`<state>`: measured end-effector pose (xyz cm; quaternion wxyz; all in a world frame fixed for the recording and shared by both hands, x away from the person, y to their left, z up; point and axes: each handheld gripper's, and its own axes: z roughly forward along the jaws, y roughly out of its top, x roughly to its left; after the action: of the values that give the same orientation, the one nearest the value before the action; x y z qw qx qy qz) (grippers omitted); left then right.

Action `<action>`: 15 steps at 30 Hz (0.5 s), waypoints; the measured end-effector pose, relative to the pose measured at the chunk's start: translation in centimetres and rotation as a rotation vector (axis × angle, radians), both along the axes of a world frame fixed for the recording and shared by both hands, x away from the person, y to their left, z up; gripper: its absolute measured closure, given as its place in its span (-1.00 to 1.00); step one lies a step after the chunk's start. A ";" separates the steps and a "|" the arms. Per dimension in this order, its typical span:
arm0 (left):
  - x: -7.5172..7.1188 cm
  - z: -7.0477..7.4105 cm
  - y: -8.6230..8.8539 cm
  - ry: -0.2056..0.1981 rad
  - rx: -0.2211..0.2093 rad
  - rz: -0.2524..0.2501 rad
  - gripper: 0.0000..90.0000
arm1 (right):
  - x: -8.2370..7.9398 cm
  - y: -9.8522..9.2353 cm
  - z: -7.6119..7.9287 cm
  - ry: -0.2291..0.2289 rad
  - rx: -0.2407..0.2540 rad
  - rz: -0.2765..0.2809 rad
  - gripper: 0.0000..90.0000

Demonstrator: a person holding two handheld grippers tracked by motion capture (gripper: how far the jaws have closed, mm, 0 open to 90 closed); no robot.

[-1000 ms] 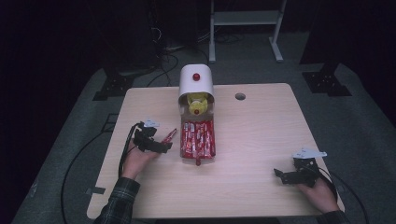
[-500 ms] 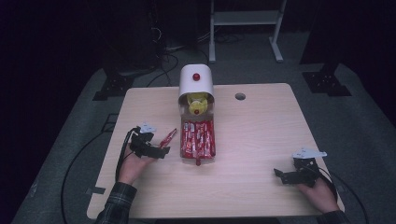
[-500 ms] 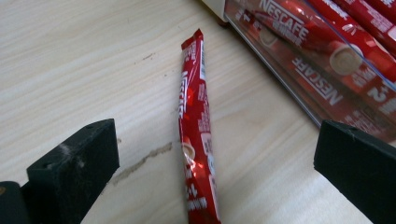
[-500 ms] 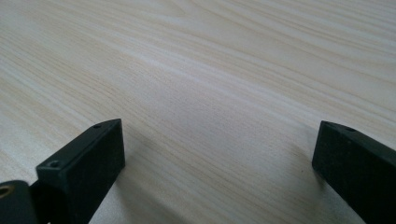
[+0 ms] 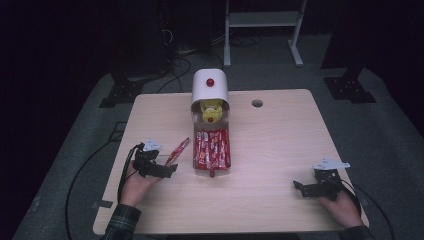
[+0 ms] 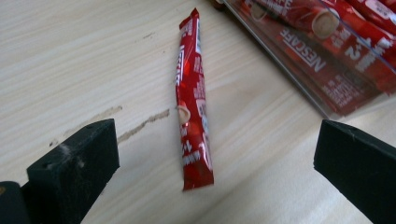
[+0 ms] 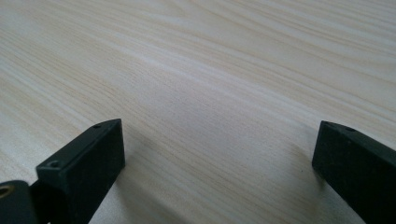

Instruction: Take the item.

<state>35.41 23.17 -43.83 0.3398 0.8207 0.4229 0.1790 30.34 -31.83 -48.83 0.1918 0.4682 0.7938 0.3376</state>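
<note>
- red coffee stick (image 6: 194,107) lies flat on the wooden surface (image 5: 280,150), loose between the spread jaws of the left gripper (image 6: 215,163), touching neither.
- clear tray (image 5: 212,149) of matching sticks sits just right of it, below a white dispenser (image 5: 210,86).
- right gripper (image 7: 219,163), well apart, hovers spread and empty.

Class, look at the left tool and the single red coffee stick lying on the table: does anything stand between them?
Nothing visible does. The left tool is open, and the red coffee stick lies flat on bare table ahead of its jaws. The clear tray of sticks sits off to one side, apart from the stick.
</note>
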 end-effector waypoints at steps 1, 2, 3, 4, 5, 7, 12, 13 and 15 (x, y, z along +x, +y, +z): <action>-0.2 -0.1 0.1 -0.001 -0.002 -0.001 -1.00 | 0.0 0.0 0.0 0.000 0.000 0.000 -0.97; -0.3 -0.1 0.1 0.000 -0.002 0.000 -1.00 | 0.0 0.0 0.0 -0.001 -0.001 0.001 -0.97; -0.5 -0.2 0.3 0.000 -0.004 0.001 -1.00 | 0.0 0.0 0.0 -0.001 -0.001 0.001 -0.97; -0.7 -0.3 0.4 -0.001 -0.003 0.000 -1.00 | 0.0 0.0 0.0 -0.001 -0.001 0.001 -0.97; -0.8 -0.3 0.5 -0.001 -0.002 -0.002 -1.00 | 0.0 0.0 0.0 -0.001 -0.001 0.001 -0.97; -1.2 -0.5 0.8 0.001 -0.005 -0.002 -1.00 | 0.0 0.0 0.0 -0.001 -0.001 0.001 -0.97; -2.0 -1.0 1.5 0.008 0.001 0.002 -1.00 | 0.0 0.0 0.0 -0.001 0.000 0.001 -0.97; -2.2 -1.2 1.6 0.010 -0.001 0.007 -1.00 | 0.0 0.0 0.0 -0.001 -0.001 0.001 -0.97; -2.6 -1.5 1.8 0.014 0.003 0.010 -1.00 | 0.0 0.0 0.0 -0.001 -0.001 0.001 -0.97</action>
<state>32.82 25.01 -45.28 0.3345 0.8204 0.4292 0.1755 30.35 -31.84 -48.83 0.1922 0.4674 0.7941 0.3376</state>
